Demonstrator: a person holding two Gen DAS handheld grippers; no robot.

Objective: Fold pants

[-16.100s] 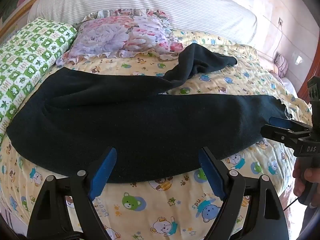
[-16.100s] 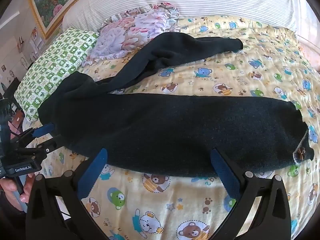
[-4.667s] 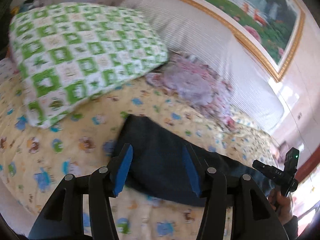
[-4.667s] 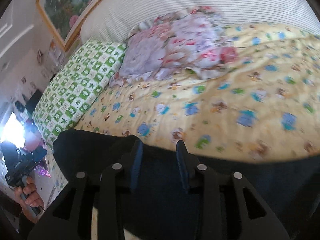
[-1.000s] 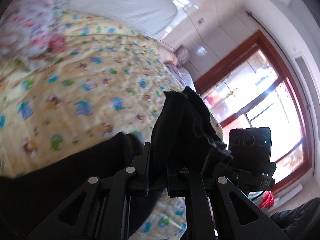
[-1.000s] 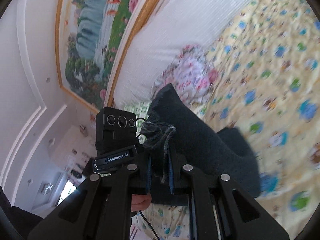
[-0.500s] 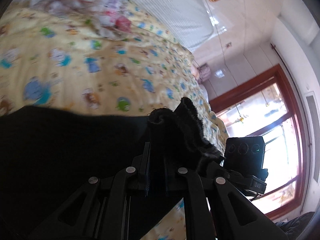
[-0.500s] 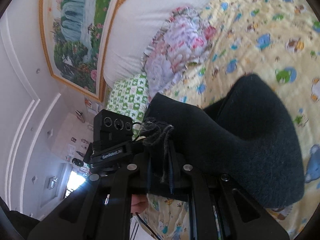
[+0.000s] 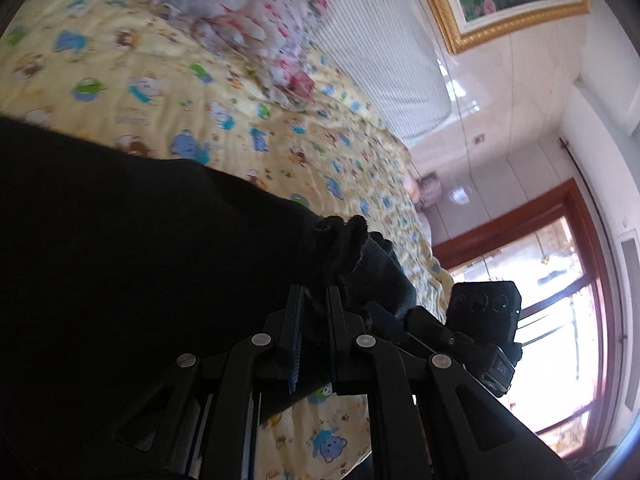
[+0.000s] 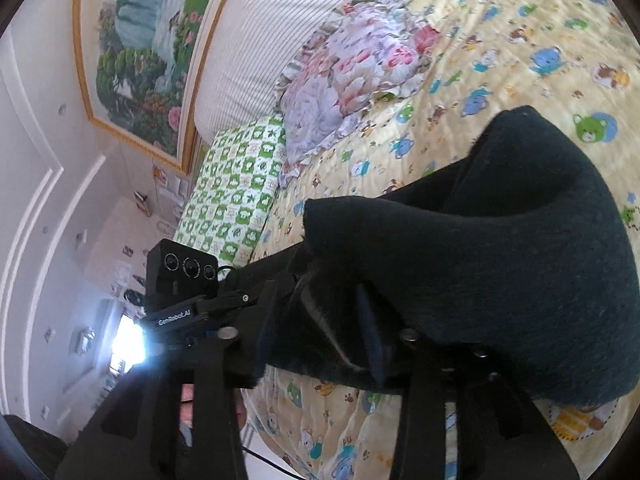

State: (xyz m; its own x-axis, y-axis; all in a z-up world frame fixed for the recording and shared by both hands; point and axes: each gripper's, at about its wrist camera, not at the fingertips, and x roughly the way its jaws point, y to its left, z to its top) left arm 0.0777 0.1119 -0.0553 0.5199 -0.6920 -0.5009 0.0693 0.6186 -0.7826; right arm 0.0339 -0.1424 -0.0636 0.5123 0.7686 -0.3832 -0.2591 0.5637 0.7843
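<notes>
The black pants lie on the yellow cartoon-print bedspread, folded over on themselves. My left gripper is shut on a bunched edge of the pants, low over the cloth. My right gripper has its jaws a little apart with pants fabric between and over them; the cloth bulges up in a rounded fold to the right. Each gripper shows in the other's view: the right gripper close beside my left, the left gripper close beside my right.
A floral pillow and a green checked pillow lie at the head of the bed by the striped headboard. A framed painting hangs above. A window with a wooden frame stands beyond the bed's side.
Both grippers have come down toward the bed with the pants edge. The right gripper's jaws have parted slightly. The pants now spread wider and lower over the bedspread.
</notes>
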